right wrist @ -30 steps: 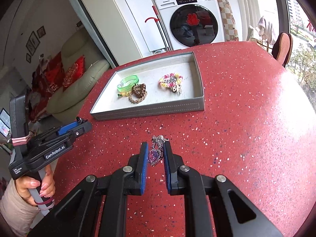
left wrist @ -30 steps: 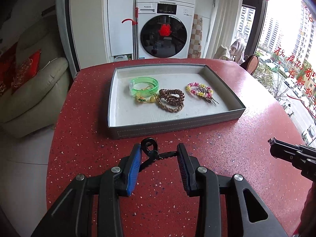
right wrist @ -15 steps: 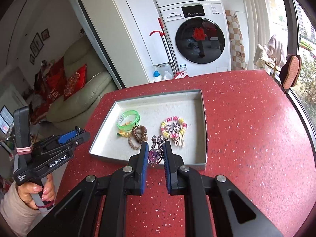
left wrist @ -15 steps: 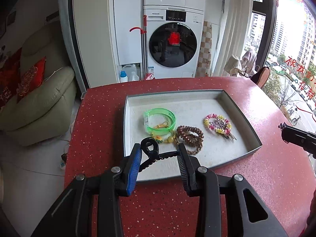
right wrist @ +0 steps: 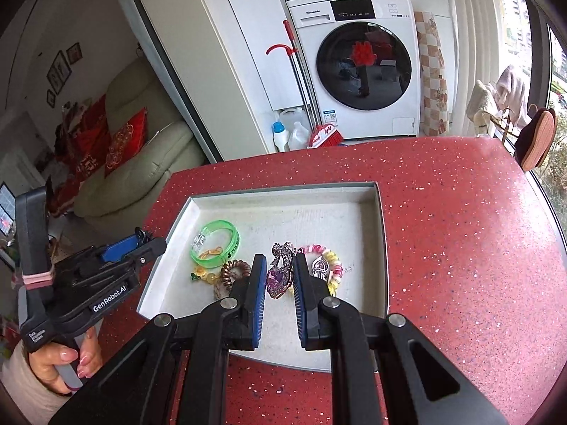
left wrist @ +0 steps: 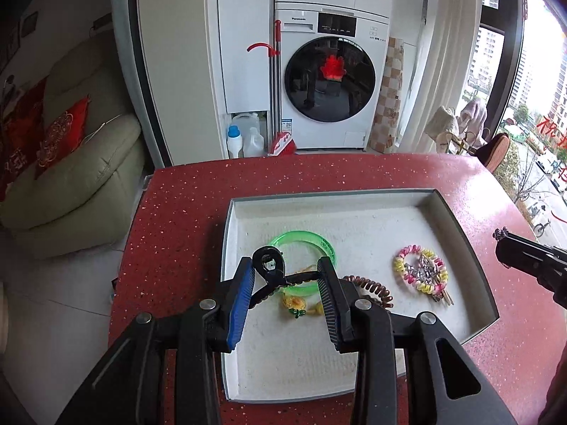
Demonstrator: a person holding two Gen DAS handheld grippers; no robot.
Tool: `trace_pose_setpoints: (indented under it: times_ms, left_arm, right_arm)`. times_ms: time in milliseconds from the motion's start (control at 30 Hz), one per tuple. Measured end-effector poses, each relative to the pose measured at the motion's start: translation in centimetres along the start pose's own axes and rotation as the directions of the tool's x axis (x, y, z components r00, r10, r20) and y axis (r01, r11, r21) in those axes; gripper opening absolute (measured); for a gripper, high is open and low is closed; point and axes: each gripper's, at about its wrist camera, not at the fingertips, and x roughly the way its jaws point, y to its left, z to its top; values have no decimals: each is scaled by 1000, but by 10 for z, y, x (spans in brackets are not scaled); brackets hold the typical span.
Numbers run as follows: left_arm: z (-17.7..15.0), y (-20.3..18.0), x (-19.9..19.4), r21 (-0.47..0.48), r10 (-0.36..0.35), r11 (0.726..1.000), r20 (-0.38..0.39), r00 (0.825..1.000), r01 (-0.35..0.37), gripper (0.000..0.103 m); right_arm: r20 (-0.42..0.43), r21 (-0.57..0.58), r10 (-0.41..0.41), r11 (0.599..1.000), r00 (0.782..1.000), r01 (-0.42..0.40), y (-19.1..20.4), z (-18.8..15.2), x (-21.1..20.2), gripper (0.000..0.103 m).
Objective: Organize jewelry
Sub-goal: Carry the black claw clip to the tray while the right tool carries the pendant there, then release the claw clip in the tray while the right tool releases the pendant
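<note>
A grey tray [left wrist: 457, 212] [right wrist: 381, 233] lies on the red speckled table. In it are a green bangle [left wrist: 304, 241] [right wrist: 230, 235], a brown coil tie [left wrist: 375, 288] [right wrist: 235, 269], a small yellow charm [left wrist: 294, 304] and a pink-and-yellow coil tie [left wrist: 407, 251] [right wrist: 335, 260]. My left gripper [left wrist: 286, 276] is shut on a black hair clip [left wrist: 269, 265] and hovers over the tray's left part. My right gripper [right wrist: 277, 276] is shut on a purple heart brooch [right wrist: 278, 279] with a silver bow, above the tray's middle.
Beyond the table stand a white washing machine [left wrist: 333, 81], a red mop [left wrist: 274, 81] and bottles on the floor. A pale green sofa [left wrist: 71, 163] with red cushions is at the left. A chair [right wrist: 535, 138] and a window are at the right.
Both grippers have moved forward from the bare table in front of the tray to above the tray, each still holding its piece.
</note>
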Motion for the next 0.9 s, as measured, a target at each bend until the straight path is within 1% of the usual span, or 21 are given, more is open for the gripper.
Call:
trace_pose_setpoints:
  times_ms: [133, 267, 600, 700, 833, 900]
  left_arm:
    - [-17, -7, 22, 7, -1, 1000, -42, 999, 1, 55]
    - [-27, -9, 36, 6, 7, 1000, -67, 998, -6, 55]
    - [-40, -15, 51, 29, 24, 999, -86, 996, -22, 55]
    - [-45, -18, 53, 40, 32, 999, -85, 996, -29, 55]
    - [-49, -21, 58, 45, 39, 998, -94, 995, -34, 55]
    - [-49, -21, 57, 39, 38, 999, -84, 996, -35, 56]
  right_arm:
    - [-41, 15, 1, 1000, 999, -1, -5, -8, 21, 16]
    - [-62, 15, -12, 1000, 998, 13, -8, -13, 34, 16]
    - [-90, 5, -54, 998, 994, 55, -17, -21, 55, 16]
    - [-106, 27, -55, 998, 993, 58, -22, -25, 63, 16]
    - [-96, 26, -57, 998, 994, 59, -22, -27, 63, 16]
    - [-94, 15, -63, 998, 994, 65, -21, -27, 63, 16]
